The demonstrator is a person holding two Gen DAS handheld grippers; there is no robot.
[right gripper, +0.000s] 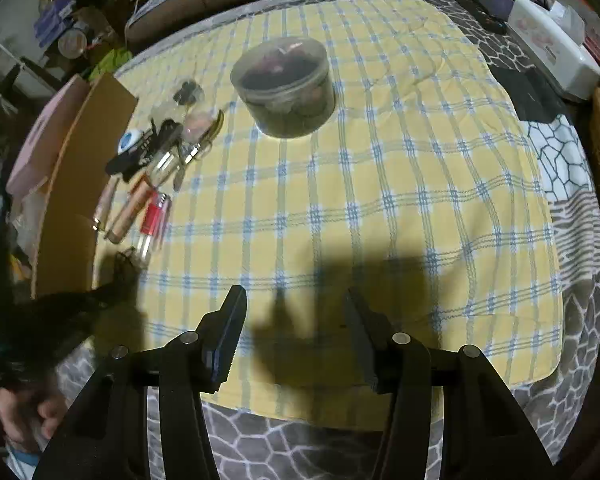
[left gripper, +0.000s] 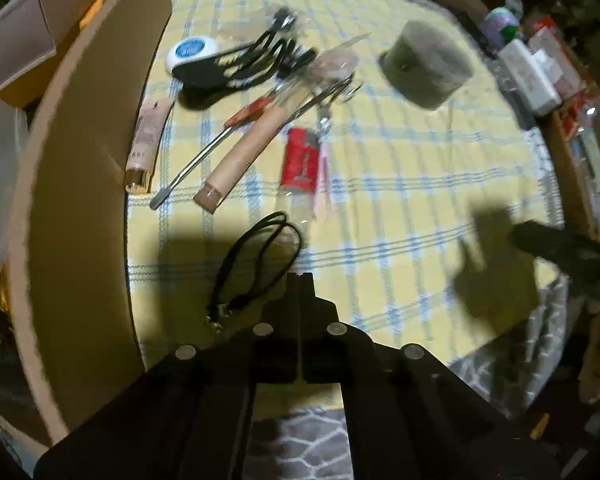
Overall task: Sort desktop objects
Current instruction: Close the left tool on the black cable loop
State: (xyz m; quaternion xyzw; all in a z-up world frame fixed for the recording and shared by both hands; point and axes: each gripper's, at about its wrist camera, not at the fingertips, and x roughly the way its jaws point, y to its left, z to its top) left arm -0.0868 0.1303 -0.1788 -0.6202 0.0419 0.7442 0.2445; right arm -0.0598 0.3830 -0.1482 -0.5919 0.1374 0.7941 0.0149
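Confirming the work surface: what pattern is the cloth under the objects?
Yellow cloth with blue-and-white plaid lines, clearest in the right wrist view.

Just beside the upright cardboard flap, a cluster of small things lies on the yellow checked cloth: a beige tube with a gold cap, a red-handled screwdriver, a tan tube, a red lighter and a black coiled cable overlapping a white oval case. A thin black cord loop lies nearest. A round clear lidded tub stands well apart from the flap.
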